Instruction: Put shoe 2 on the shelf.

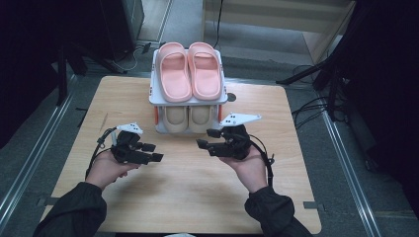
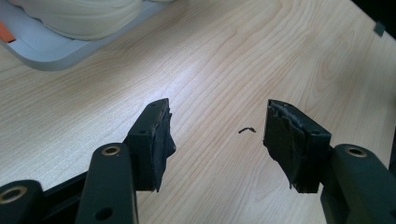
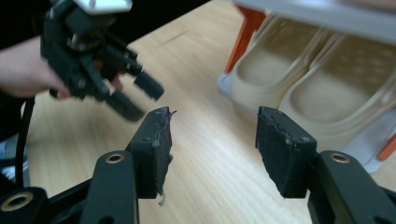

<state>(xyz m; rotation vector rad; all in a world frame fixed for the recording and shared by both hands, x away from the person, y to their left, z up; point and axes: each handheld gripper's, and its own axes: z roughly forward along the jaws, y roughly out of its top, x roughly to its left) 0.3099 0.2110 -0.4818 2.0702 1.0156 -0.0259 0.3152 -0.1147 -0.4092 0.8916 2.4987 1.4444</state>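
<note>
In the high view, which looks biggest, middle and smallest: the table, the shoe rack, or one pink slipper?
1. The table, by far the biggest.
2. The shoe rack.
3. One pink slipper, smallest; it lies on the rack's top shelf, and the two pink slippers look alike in size.

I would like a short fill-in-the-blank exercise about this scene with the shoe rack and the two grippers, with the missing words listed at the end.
1. The pink slippers lie on the ____ shelf of the shoe rack.
2. The slippers on the lower shelf are ____ in colour.
3. The jaws of the left gripper and of the right gripper stand ____, with nothing between them.
4. The rack stands on a ____ table.

Missing words: top; beige; open; wooden
</note>
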